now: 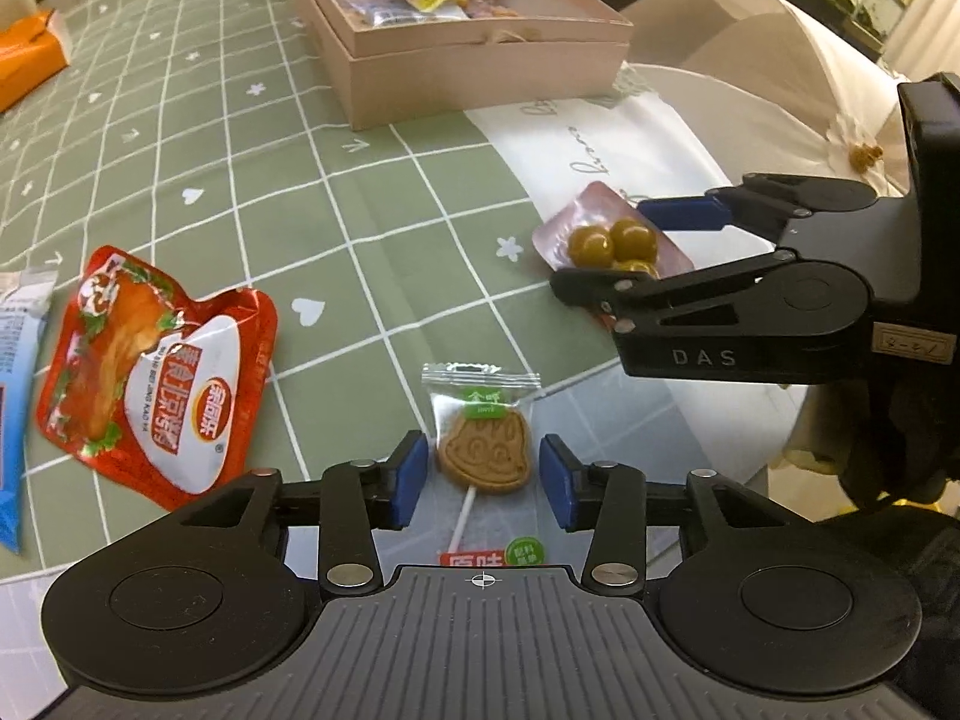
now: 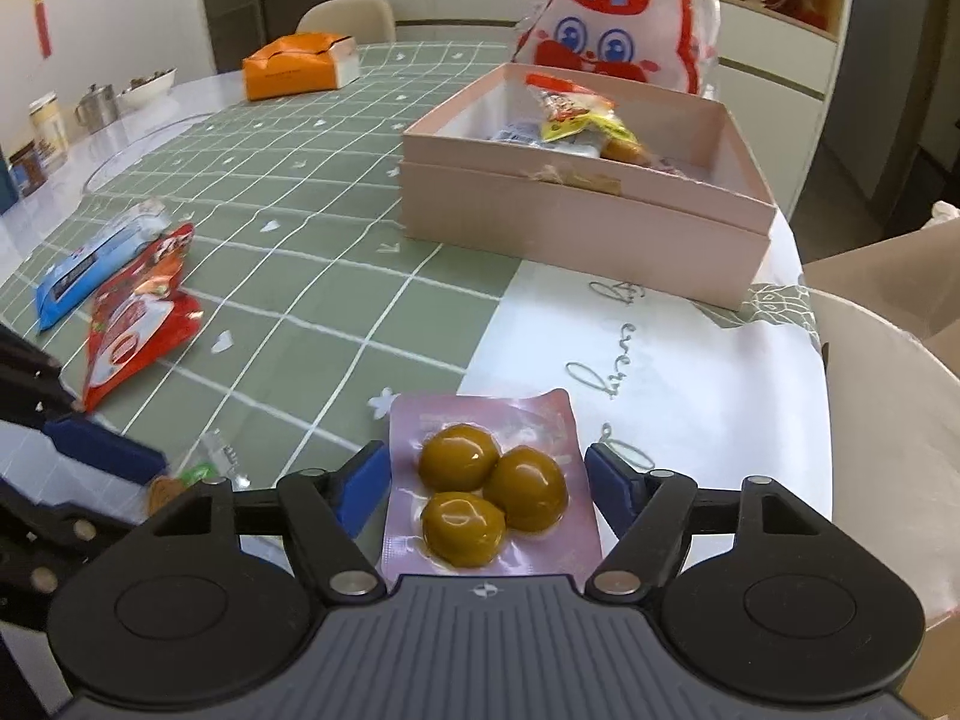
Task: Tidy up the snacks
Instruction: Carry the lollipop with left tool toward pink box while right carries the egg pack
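A wrapped brown cookie lollipop (image 1: 483, 450) lies on the table between the open fingers of my left gripper (image 1: 483, 483), apart from both blue pads. A pink pack holding three olive-green balls (image 2: 489, 495) lies between the open fingers of my right gripper (image 2: 487, 495); the pads sit just beside its edges. The pack (image 1: 606, 240) and right gripper (image 1: 624, 252) also show in the left wrist view. A pink open box (image 2: 576, 210) with several snacks inside stands further back on the table; it also shows in the left wrist view (image 1: 480, 84).
A red chicken-snack pouch (image 1: 150, 372) and a blue packet (image 1: 15, 372) lie to the left on the green checked tablecloth (image 1: 270, 150). An orange box (image 2: 297, 66) and a rabbit-faced bag (image 2: 618, 18) stand at the far side. The table edge and a chair (image 2: 888, 390) are to the right.
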